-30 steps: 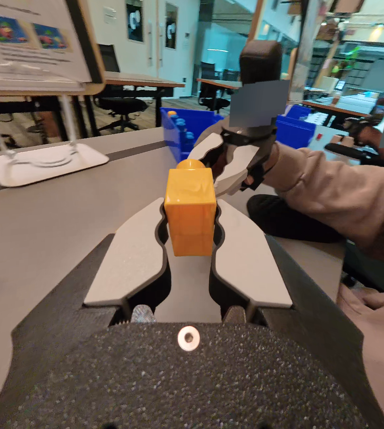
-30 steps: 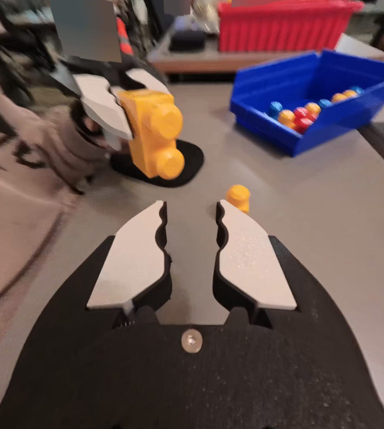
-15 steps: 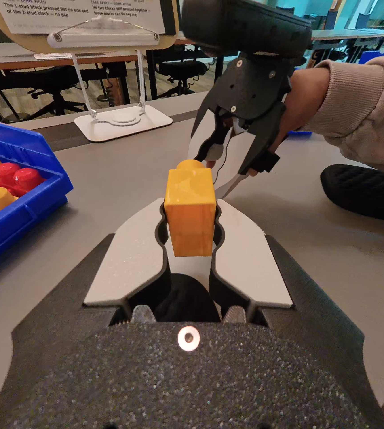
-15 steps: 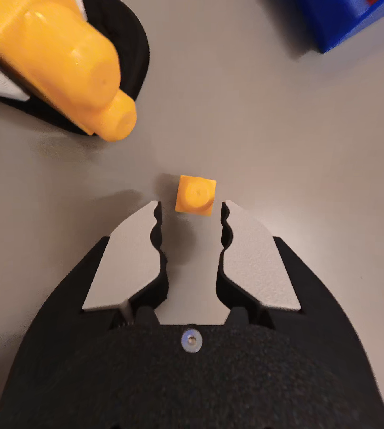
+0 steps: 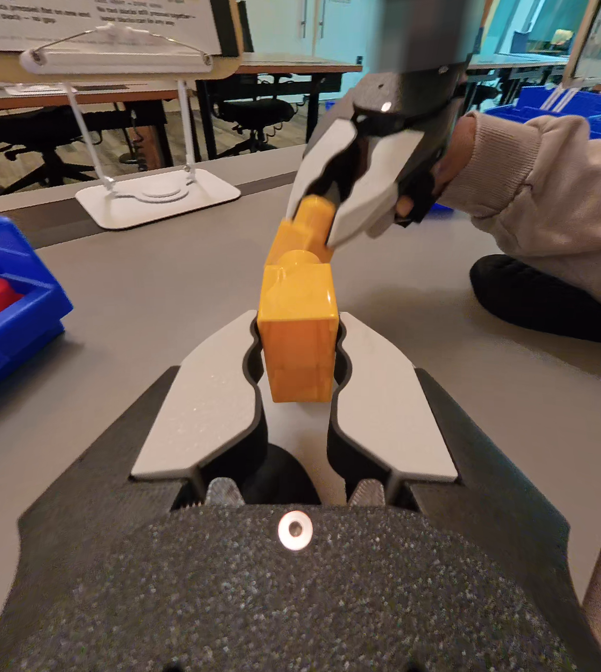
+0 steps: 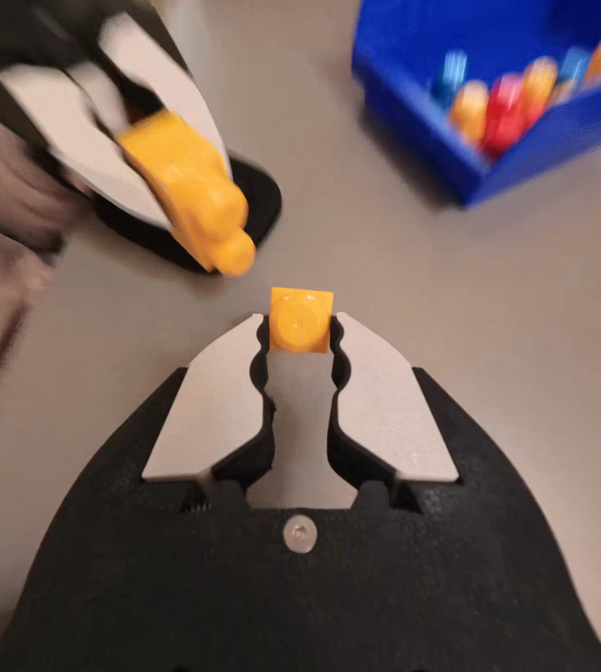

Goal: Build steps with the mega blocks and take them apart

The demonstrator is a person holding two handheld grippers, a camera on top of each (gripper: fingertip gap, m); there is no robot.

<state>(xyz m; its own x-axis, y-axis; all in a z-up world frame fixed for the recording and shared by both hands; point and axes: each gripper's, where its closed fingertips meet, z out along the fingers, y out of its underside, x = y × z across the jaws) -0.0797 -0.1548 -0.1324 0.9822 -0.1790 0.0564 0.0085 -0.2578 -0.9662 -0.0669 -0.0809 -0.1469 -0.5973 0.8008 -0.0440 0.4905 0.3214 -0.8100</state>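
Note:
My left gripper [image 5: 297,319] is shut on an orange two-stud mega block [image 5: 297,291] and holds it above the grey table. It also shows blurred in the right wrist view [image 6: 190,189], upper left. My right gripper [image 6: 299,322] is shut on a small orange one-stud block [image 6: 299,327], fingertips on its two sides. In the left wrist view the right gripper [image 5: 311,227] points down and holds the small block [image 5: 304,232] tilted, right behind the two-stud block's front stud. I cannot tell whether the two blocks touch.
A blue bin [image 5: 8,327] with red, orange and blue blocks stands at the left; it shows at the upper right in the right wrist view [image 6: 437,127]. A white stand with a clipboard [image 5: 157,192] is behind. A black pad [image 5: 546,298] lies under a person's sleeve [image 5: 546,182].
My right gripper came down over the small orange block on the table, shut on it, and now holds it by the left gripper's block. The left gripper kept its block.

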